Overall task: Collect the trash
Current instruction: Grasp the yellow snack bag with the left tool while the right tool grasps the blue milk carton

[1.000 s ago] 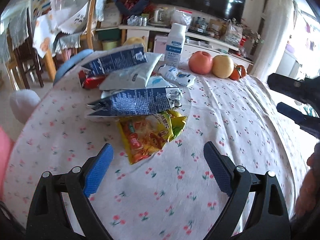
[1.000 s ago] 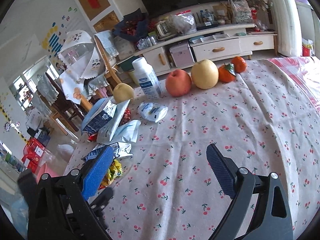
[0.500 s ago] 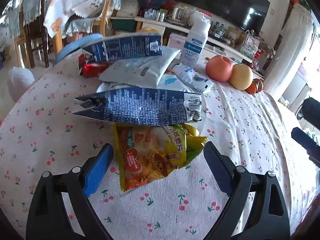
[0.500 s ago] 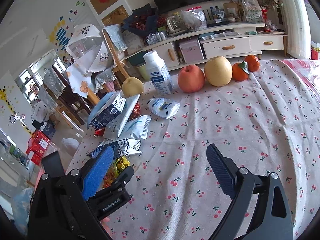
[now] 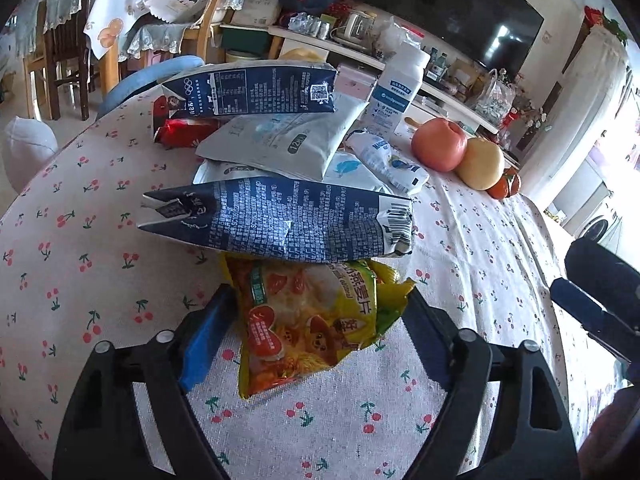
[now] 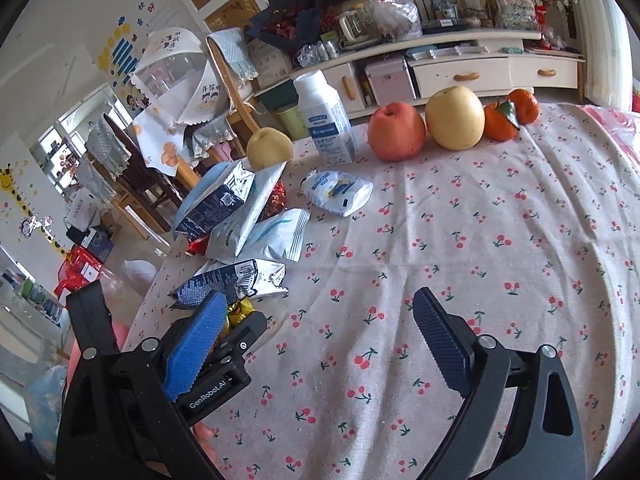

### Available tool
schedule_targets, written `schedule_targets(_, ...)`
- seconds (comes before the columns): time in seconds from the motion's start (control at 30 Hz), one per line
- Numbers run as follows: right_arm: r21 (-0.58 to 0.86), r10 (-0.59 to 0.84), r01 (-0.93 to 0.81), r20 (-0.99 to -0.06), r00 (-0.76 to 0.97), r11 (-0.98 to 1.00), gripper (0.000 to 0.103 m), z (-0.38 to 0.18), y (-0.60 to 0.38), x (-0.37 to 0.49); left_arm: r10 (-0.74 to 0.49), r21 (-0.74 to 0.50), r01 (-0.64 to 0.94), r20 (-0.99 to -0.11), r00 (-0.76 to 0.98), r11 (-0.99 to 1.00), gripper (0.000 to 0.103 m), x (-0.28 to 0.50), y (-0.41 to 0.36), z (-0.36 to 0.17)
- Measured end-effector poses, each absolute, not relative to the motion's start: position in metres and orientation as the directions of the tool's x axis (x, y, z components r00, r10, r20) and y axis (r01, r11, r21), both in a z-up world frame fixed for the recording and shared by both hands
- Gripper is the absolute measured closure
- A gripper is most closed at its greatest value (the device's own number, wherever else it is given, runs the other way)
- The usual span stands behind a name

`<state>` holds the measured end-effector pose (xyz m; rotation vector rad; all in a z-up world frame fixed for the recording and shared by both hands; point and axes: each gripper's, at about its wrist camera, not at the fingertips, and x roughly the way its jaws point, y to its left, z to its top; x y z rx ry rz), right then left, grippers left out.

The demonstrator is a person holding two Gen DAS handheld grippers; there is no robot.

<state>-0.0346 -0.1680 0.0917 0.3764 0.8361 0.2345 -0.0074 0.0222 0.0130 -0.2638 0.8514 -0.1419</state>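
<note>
left gripper (image 5: pixel 316 316): jaws just closing, astride snack bag (image 5: pixel 312 316), not yet pinched | bag judged light, crinkly, slippery; best taken mid-body | right gripper (image 6: pixel 320 340): agape, empty

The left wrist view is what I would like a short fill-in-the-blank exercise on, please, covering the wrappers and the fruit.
1. The yellow and orange snack packet lies between the fingers of the left gripper, whose jaws have just been ____.
2. The flattened dark blue carton overlaps the packet's ____ edge.
3. The white plastic bottle stands ____.
4. Beside the red apple sits a ____ pear.

Missing words: closing; far; upright; yellow
</note>
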Motion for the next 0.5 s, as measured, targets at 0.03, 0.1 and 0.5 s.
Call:
schedule_targets(0.03, 0.414, 0.349, -0.056, -0.678, 0.646, 0.908, 0.01, 0.09, -0.167, -0.033, -0.23, -0.287, 0.02, -0.723, 0.651, 0.958, 0.025, -0.007, 0.023, 0.013)
schedule_targets(0.1, 0.409, 0.348, -0.058, -0.684, 0.641, 0.911, 0.01, 0.088, -0.166, -0.03, -0.238, -0.292, 0.025, -0.723, 0.648, 0.956, 0.029, -0.008, 0.024, 0.015)
schedule_targets(0.5, 0.37, 0.358, -0.107, -0.724, 0.589, 0.923, 0.01, 0.072, -0.142, -0.011, -0.233, -0.305, 0.003, -0.721, 0.653, 0.952, 0.036, -0.023, 0.061, 0.03)
